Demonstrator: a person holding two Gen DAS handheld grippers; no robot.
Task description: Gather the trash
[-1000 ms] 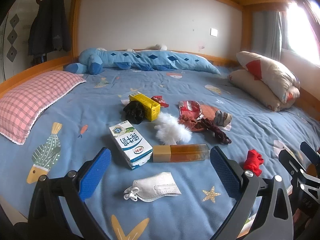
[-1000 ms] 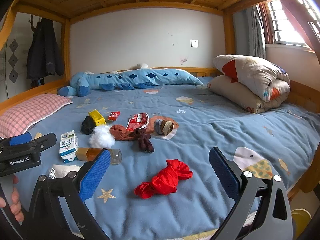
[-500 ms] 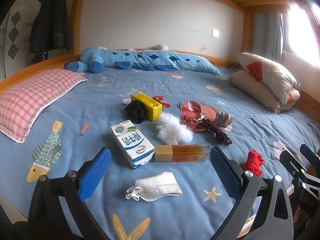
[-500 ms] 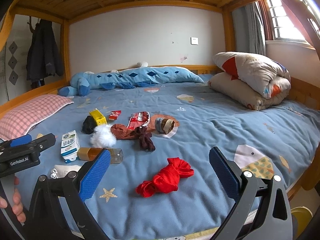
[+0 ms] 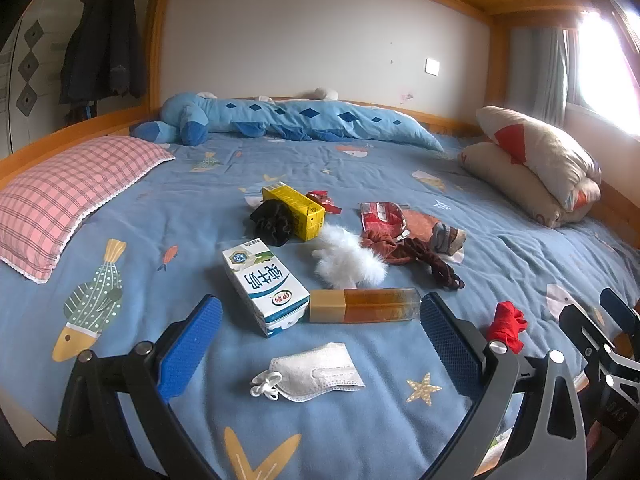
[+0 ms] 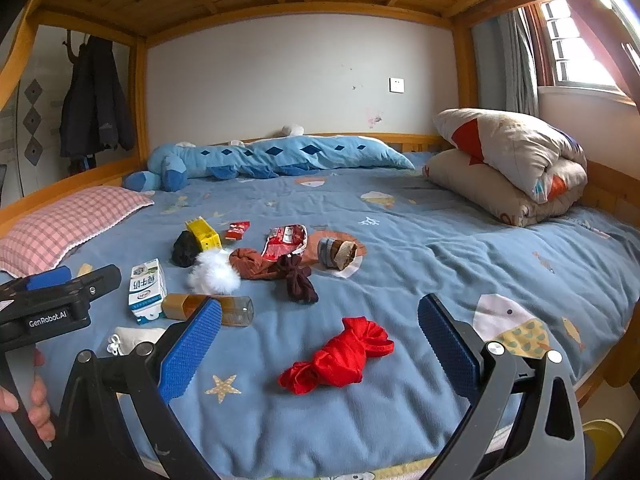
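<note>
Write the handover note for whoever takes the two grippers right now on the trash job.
Left gripper: open, empty, above the face mask.
Right gripper: open, empty, above the red cloth.
On the bed: milk carton, amber bottle, yellow box, red wrapper, small red packet, mixed with cloth pieces and a white fluffy thing.
Done: nothing picked up, as far as these views show.
Left: collect all the trash. No bin clearly visible.
</note>
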